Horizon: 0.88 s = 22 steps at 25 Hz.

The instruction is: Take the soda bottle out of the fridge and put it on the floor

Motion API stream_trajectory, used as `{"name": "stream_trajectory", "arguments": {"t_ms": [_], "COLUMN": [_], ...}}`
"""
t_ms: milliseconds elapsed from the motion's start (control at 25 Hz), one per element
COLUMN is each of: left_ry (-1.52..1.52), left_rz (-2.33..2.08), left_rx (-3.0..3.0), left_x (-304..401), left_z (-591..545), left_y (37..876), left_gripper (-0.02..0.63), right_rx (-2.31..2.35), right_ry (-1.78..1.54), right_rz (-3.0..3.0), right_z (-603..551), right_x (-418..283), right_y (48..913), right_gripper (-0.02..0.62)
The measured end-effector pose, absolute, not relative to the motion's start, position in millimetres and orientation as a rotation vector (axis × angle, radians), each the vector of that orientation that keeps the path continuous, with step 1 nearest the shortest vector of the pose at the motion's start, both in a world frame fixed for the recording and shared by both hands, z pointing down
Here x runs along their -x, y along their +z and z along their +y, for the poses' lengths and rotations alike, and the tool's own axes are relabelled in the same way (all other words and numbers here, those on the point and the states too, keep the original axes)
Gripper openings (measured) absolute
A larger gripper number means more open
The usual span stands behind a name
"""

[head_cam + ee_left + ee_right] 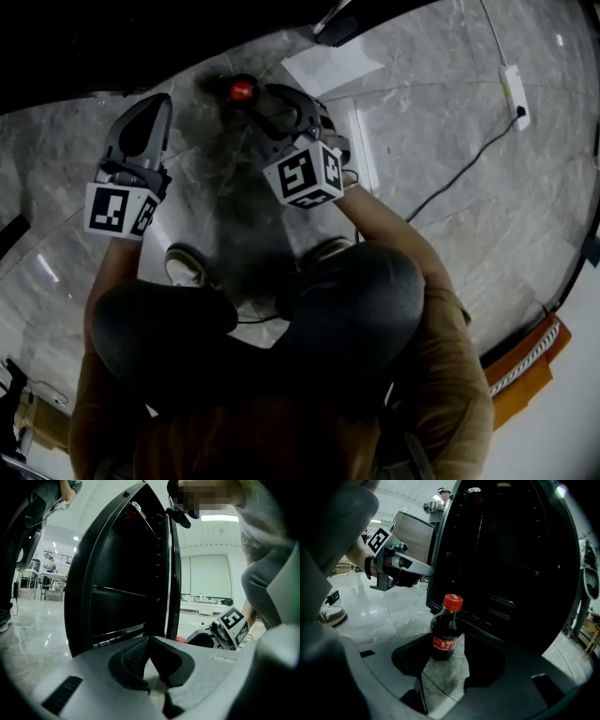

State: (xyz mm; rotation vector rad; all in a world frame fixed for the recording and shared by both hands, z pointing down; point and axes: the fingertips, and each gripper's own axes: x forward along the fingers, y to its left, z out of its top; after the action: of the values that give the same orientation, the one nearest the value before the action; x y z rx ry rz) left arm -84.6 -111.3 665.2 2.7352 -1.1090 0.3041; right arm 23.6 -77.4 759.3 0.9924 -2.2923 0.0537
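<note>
**Spotter:** So, where are we with this one?

**Me:** Nearly finished, I'd say. The fridge [511,550] looms dark in front of me. On the floor [379,616] just before it the bottle [446,631] stands upright, out of the fridge. My right gripper [453,662] has its jaws apart on either side of it. One pad is close and the other clear, so I judge nothing is squeezing it. My left gripper [150,640] has its jaws closed tip to tip on nothing.

**Spotter:** What's left?

**Me:** Only drawing the right jaws away without knocking it over.

**Spotter:** Anything you can't read?

**Me:** The fridge's inside is too dark to say what else it holds. The bottle's base sits behind one jaw, so I can't confirm it rests flat. In the head view, only its red cap [242,91] shows past the right gripper.
</note>
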Motion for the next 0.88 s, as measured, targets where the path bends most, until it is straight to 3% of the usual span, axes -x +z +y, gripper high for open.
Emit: {"name": "stream_trajectory", "arguments": {"t_ms": [520,880], "left_ry": [0.355,0.325], "left_rz": [-1.016,-1.003], "left_rx": [-2.719,-2.733], "left_x": [62.7,39.0], "left_z": [-100.4,-92.1], "left_y": [665.4,599.8], "left_gripper": [0.002,0.002], "right_rx": [-1.014,-1.126], "right_ry": [0.080,0.139], "right_rz": [-2.299,-2.285], "right_z": [-71.0,-79.6], "right_x": [-29.4,-36.2], "right_y": [738.6,677.5], "right_gripper": [0.178,0.161]}}
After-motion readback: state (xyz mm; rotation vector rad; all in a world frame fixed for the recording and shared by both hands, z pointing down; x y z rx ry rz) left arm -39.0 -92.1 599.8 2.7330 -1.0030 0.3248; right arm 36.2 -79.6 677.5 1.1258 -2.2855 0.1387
